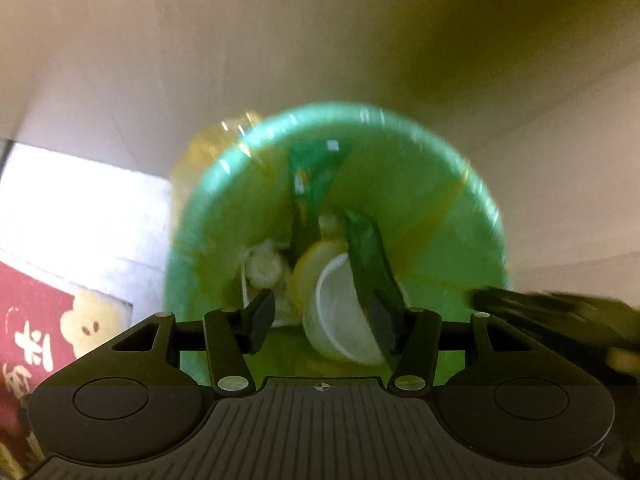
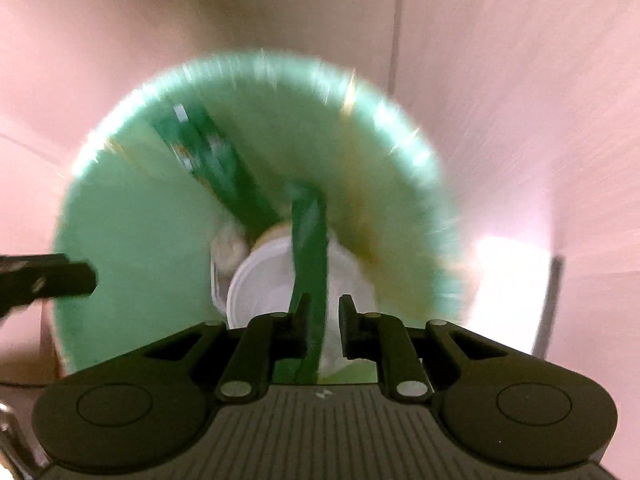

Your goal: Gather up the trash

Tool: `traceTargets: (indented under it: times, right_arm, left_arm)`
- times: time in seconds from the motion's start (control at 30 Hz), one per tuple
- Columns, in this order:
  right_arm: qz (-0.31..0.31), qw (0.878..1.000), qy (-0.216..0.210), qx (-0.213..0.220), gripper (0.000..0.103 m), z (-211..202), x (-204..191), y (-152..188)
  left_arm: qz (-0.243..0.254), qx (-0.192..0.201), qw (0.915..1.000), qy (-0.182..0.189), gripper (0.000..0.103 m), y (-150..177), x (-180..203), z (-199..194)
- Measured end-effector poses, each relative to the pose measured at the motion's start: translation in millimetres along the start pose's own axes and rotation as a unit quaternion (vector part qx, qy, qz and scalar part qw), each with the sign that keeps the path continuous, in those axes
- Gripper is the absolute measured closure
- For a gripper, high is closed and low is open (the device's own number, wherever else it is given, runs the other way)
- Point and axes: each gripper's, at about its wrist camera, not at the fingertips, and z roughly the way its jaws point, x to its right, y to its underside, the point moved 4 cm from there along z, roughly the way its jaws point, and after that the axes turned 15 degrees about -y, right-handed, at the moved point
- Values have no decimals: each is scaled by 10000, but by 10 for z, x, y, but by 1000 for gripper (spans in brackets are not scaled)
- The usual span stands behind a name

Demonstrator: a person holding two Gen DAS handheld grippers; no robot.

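Note:
A green trash bin (image 1: pixel 440 216) with a green liner fills both views, seen from above, blurred by motion. Inside lie a white paper cup (image 1: pixel 344 320), crumpled paper (image 1: pixel 262 268), a yellow lid (image 1: pixel 308 276) and green wrappers (image 1: pixel 310 184). My left gripper (image 1: pixel 324 316) is open over the bin mouth, empty. My right gripper (image 2: pixel 325 320) hangs over the bin (image 2: pixel 140 240), jaws a small gap apart, with a green wrapper strip (image 2: pixel 308 248) running between the fingers; I cannot tell if it is pinched. The white cup (image 2: pixel 264 284) lies below.
A red carton with white characters (image 1: pixel 36 340) stands left of the bin. A yellowish plastic bag (image 1: pixel 200 152) sits behind the bin's left rim. The other gripper shows at the right edge (image 1: pixel 560 316) and at the left edge (image 2: pixel 44 280). Pale tiled floor surrounds the bin.

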Motion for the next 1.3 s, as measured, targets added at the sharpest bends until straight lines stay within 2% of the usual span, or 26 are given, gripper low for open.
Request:
traceTargets:
  times: [0.13, 0.2, 0.3, 0.43, 0.57, 0.63, 0.77, 0.8, 0.83, 0.9, 0.97, 1.03, 1.17, 1.3]
  right_arm:
    - [-371, 9922, 601, 1027, 90, -869, 9, 43]
    - [-524, 9811, 1064, 1532, 90, -1324, 40, 84]
    - [-518, 9600, 1642, 2209, 89, -1957, 134, 157]
    - [-338, 9408, 1694, 2916, 87, -2721, 195, 215]
    - [-256, 9282, 1366, 3451, 81, -3269, 131, 191]
    - [-250, 9223, 1096, 3698, 77, -3441, 68, 171]
    - [-385, 9047, 612, 4198, 47, -3720, -189, 106]
    - [-462, 8994, 582, 4308, 42, -3783, -252, 102]
    - [-562, 8940, 604, 4404, 40, -3809, -328, 70]
    - [-805, 8863, 764, 4497, 35, -3861, -485, 92]
    - [-965, 8831, 914, 4499, 35, -3835, -617, 138]
    - [-1004, 8835, 822, 4502, 34, -3835, -663, 184]
    - [-943, 8903, 557, 4420, 32, -3748, -688, 215]
    - [-809, 8970, 400, 4327, 32, -3668, -706, 263]
  left_arm:
    - [-204, 660, 9976, -2, 46, -138, -140, -482]
    - [-257, 1077, 9939, 11, 46, -198, -168, -826]
    - [-350, 1787, 9832, 87, 46, -205, -123, -1422]
    - [-238, 2634, 9639, 320, 46, -139, 115, -2181]
    - [-25, 3267, 9432, 605, 46, -64, 442, -2759]
    - [50, 3590, 9298, 806, 46, -16, 610, -3009]
    - [374, 4159, 9034, 975, 46, 106, 976, -3437]
    - [471, 4318, 8960, 925, 46, 125, 1074, -3522]
    - [590, 4471, 8883, 873, 46, 151, 1147, -3601]
    - [781, 4632, 8787, 849, 46, 203, 1275, -3704]
    - [885, 4640, 8774, 841, 57, 253, 1376, -3735]
    - [993, 4657, 8757, 799, 87, 337, 1452, -3706]
    - [1218, 4947, 8594, 429, 87, 606, 1572, -3613]
    - [1104, 4996, 8591, 133, 87, 722, 1614, -3491]
